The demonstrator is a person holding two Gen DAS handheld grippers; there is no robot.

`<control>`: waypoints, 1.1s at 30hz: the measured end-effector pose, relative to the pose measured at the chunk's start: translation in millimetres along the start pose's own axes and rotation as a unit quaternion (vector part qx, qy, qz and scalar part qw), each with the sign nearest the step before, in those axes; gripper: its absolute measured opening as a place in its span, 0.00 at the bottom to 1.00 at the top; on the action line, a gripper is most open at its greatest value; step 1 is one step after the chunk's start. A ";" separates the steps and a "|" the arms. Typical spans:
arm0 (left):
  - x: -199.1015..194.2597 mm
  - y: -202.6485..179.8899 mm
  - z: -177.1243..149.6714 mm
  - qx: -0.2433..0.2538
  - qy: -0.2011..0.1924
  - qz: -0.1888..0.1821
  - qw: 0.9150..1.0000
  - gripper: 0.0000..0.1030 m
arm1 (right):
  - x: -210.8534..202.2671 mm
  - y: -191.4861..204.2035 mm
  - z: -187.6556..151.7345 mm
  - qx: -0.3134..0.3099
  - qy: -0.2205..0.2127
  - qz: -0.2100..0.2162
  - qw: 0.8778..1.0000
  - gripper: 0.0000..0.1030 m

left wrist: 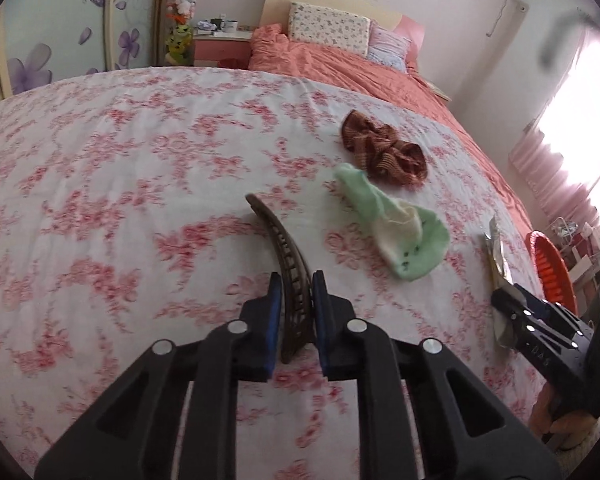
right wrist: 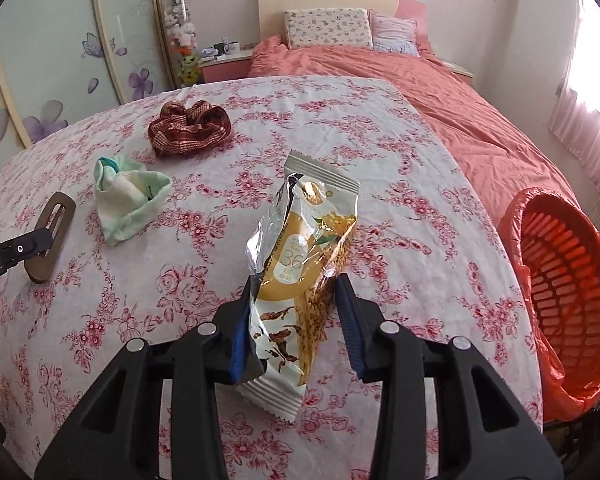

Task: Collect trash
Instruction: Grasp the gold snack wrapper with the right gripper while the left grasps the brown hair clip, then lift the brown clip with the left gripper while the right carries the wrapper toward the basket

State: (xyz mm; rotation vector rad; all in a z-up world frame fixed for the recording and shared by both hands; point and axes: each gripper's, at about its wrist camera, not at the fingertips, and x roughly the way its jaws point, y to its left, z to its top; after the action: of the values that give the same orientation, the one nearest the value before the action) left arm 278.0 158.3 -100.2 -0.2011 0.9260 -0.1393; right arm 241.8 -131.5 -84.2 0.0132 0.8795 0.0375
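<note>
The left gripper stands over a surface covered with a white cloth with pink flowers. Its jaws are only a little apart, one on each side of a curved brown hair clip, and they seem to touch its sides; whether they press it firmly, I cannot tell. The clip lies on the cloth with its far end pointing away.

The right gripper has its jaws wider apart, around the lower part of a crumpled foil snack wrapper with yellow and white print. The left blue pad touches the wrapper, while the right pad seems just beside it. The wrapper lies on the cloth near the right edge of the surface.

Further away on the cloth lie a light green and cream sock and, behind it, a brown checked fabric scrunchie, near each other but apart. An orange plastic basket lined with an orange bag stands just beside the right edge of the surface. Behind is a bed with a coral pink cover.
</note>
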 end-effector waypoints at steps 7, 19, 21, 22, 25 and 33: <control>10.7 0.2 1.3 -0.008 -0.007 0.030 0.999 0.41 | 0.2 0.3 -1.0 0.002 0.003 0.007 1.000 0.41; 16.7 -16.2 -3.6 0.037 -0.016 0.089 0.995 0.44 | 0.4 -2.2 -1.4 0.005 0.004 0.012 1.000 0.42; 17.7 -17.8 -3.8 0.042 -0.014 0.089 0.995 0.48 | 0.4 -2.1 -1.3 0.005 0.004 0.011 1.000 0.42; 17.7 -17.4 -3.8 0.040 -0.014 0.088 0.995 0.48 | 0.4 -2.1 -1.2 0.006 0.004 0.012 1.000 0.42; 15.5 -13.5 -4.4 0.024 -0.017 0.089 0.996 0.49 | 0.3 -4.2 -1.4 0.014 0.003 0.018 1.000 0.42; 17.0 -16.8 -3.9 0.033 -0.014 0.091 0.995 0.54 | 0.4 -7.1 -1.4 0.025 0.001 0.026 0.999 0.42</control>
State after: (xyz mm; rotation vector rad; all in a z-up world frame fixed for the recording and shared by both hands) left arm 284.5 138.0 -111.8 -0.0561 0.9065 0.0015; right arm 241.2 -138.5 -85.6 0.0833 0.8819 0.0630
